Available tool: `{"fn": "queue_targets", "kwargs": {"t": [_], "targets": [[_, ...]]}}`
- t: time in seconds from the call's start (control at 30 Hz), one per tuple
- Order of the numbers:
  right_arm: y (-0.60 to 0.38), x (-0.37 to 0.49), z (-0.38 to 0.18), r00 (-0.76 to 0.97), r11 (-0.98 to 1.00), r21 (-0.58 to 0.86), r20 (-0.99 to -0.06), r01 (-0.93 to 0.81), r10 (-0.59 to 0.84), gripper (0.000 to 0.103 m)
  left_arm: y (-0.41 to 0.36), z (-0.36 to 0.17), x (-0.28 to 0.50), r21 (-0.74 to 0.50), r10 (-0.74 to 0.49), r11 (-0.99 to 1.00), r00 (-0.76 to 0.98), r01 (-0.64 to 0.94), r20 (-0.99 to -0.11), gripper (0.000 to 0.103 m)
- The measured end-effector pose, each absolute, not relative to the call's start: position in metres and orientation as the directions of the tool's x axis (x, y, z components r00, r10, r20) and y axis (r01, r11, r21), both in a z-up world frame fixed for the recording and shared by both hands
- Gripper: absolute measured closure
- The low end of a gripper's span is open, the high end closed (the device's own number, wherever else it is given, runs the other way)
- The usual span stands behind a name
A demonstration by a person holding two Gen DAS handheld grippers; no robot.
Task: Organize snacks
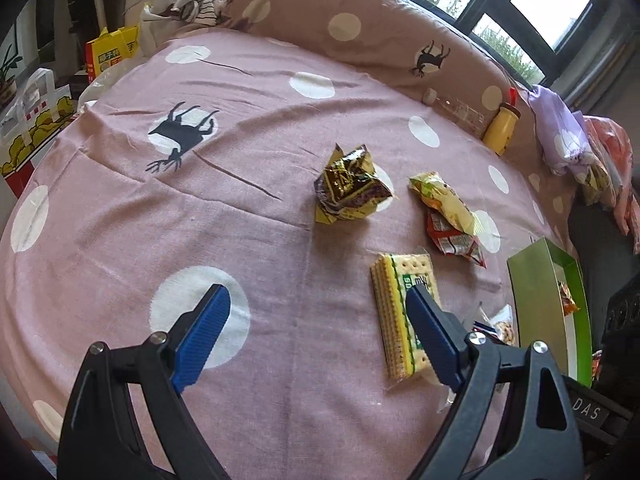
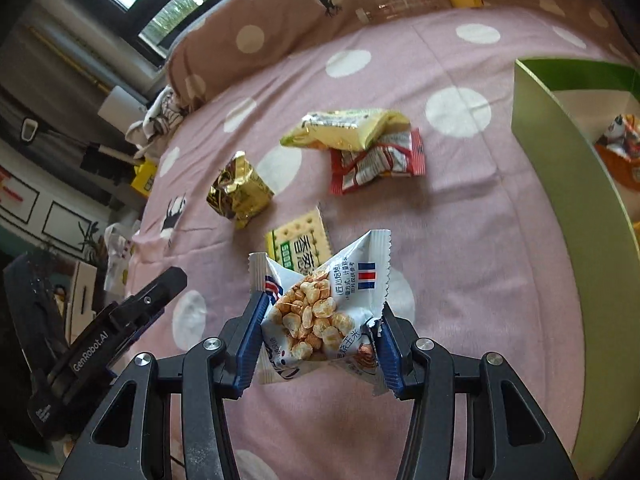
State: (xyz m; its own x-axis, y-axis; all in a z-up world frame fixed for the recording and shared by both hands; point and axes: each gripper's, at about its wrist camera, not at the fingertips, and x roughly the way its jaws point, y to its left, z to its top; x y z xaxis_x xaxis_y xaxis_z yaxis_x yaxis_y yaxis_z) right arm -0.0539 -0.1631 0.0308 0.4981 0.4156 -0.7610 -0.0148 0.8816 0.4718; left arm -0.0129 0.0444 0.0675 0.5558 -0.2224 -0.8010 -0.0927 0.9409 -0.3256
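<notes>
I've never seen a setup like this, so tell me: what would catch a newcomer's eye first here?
Probably the white corn snack packet pinched between the right gripper's blue fingers, hanging above a pink, white-dotted bedspread. Behind it lie a cracker pack, a crumpled gold wrapper and a yellow bag overlapping a red one, with a green box at the right edge.

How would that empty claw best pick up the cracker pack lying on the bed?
Grip the cracker pack across its two long edges near the middle, coming from above. It lies flat on the bedspread, long and narrow, and the open left gripper looks wide enough.
</notes>
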Motion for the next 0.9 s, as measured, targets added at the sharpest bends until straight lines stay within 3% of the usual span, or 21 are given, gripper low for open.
{"fn": "queue_targets", "kwargs": {"t": [0.23, 0.3, 0.37, 0.4, 0.73, 0.83, 0.9], "targets": [[-0.166, -0.049, 0.014, 0.468, 0.884, 0.466, -0.79, 0.038, 0.396, 0.048, 0.022, 0.06, -0.014, -0.297, -0.229, 0.953, 0.515, -0.053, -0.826, 0.013], [-0.175, -0.052, 0.016, 0.488, 0.884, 0.462, -0.788, 0.067, 0.375, 0.041, 0.022, 0.059, -0.015, -0.32, -0.253, 0.946, 0.503, -0.05, -0.826, 0.013], [-0.184, -0.056, 0.021, 0.523, 0.875, 0.476, -0.77, 0.088, 0.366, 0.021, 0.019, 0.059, -0.016, -0.35, -0.291, 0.936, 0.495, -0.03, -0.819, 0.013], [-0.189, -0.059, 0.024, 0.54, 0.867, 0.49, -0.756, 0.094, 0.369, 0.02, 0.016, 0.059, -0.017, -0.364, -0.309, 0.931, 0.492, -0.018, -0.814, 0.013], [-0.211, -0.068, 0.031, 0.589, 0.855, 0.504, -0.731, 0.124, 0.346, 0.019, -0.036, 0.06, -0.03, -0.46, -0.493, 0.869, 0.404, 0.182, -0.771, 0.015], [-0.211, -0.066, 0.03, 0.591, 0.864, 0.489, -0.734, 0.12, 0.334, 0.02, -0.056, 0.052, -0.031, -0.478, -0.528, 0.849, 0.347, 0.224, -0.775, 0.021], [-0.211, -0.067, 0.031, 0.6, 0.865, 0.491, -0.724, 0.101, 0.341, 0.026, -0.065, 0.045, -0.031, -0.49, -0.541, 0.841, 0.311, 0.232, -0.781, 0.024]]}}
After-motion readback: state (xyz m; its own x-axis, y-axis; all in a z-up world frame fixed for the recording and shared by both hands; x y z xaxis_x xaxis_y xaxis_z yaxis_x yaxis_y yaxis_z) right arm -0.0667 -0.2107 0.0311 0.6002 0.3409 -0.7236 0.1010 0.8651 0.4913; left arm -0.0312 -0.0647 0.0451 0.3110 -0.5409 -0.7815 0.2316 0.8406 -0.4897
